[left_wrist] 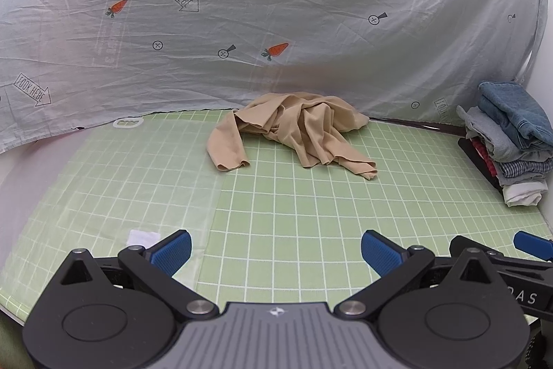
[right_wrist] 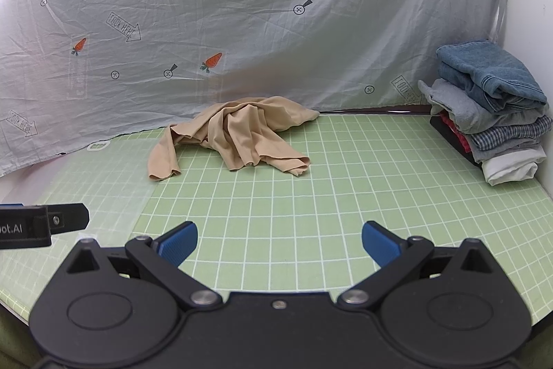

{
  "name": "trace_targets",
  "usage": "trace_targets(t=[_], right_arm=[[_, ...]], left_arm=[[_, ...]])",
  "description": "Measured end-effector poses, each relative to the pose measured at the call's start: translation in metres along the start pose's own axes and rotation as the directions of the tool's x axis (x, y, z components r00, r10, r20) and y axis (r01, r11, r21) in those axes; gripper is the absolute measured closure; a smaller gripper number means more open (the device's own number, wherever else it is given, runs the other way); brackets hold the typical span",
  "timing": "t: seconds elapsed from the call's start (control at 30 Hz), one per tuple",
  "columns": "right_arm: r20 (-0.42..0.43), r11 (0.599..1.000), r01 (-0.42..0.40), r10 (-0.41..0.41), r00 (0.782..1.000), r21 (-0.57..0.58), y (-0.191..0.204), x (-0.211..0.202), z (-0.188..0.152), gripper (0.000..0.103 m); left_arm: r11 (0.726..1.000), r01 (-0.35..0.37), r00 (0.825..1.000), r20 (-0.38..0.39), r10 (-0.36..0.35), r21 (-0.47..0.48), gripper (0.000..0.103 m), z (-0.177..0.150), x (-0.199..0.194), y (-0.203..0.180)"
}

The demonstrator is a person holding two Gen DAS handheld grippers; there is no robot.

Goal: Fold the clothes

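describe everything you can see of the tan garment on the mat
The tan garment is a single thin, soft-looking piece of plain beige cloth, crumpled in an unfolded heap with deep draped folds. One long sleeve-like part trails toward the left, and a narrower end points toward the near right. It lies on the green grid mat near the far edge, its back against the printed sheet. Neither gripper touches it.

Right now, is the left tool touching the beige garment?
Apart. The left wrist view shows bare green mat between the open left tool and the beige garment.
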State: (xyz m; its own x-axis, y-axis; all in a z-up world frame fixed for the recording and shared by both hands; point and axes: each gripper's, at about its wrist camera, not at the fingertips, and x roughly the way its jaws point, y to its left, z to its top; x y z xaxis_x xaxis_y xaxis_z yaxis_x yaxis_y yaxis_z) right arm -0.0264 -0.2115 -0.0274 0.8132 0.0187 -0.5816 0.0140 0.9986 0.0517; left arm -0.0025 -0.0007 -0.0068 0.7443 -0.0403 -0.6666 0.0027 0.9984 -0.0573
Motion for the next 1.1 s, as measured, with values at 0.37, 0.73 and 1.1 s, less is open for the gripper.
trace_targets(t=[0.37, 0.73, 1.1], right_arm=[[0.001, 0.999, 0.024, -0.024, 1.000, 0.045, -0.022, 0.011, 0.005, 0.000], [-0.003, 0.999, 0.037, -0.037, 0.999, 0.013, 0.005, 0.068, 0.031, 0.000], [-0.005, 0.998, 0.069, -0.069, 0.998, -0.004, 0.036, 0.167, 0.093, 0.001]], left_arm=[[0.999, -0.041, 0.998, -0.038, 0.042, 0.020, 0.000, -0.003, 0.000, -0.008], [0.992, -0.081, 0.994, -0.078, 0.073, -0.098, 0.000, 0.040, 0.051, 0.041], [0.982, -0.072, 0.992, -0.111, 0.054, -0.173, 0.000, 0.107, 0.143, 0.088]])
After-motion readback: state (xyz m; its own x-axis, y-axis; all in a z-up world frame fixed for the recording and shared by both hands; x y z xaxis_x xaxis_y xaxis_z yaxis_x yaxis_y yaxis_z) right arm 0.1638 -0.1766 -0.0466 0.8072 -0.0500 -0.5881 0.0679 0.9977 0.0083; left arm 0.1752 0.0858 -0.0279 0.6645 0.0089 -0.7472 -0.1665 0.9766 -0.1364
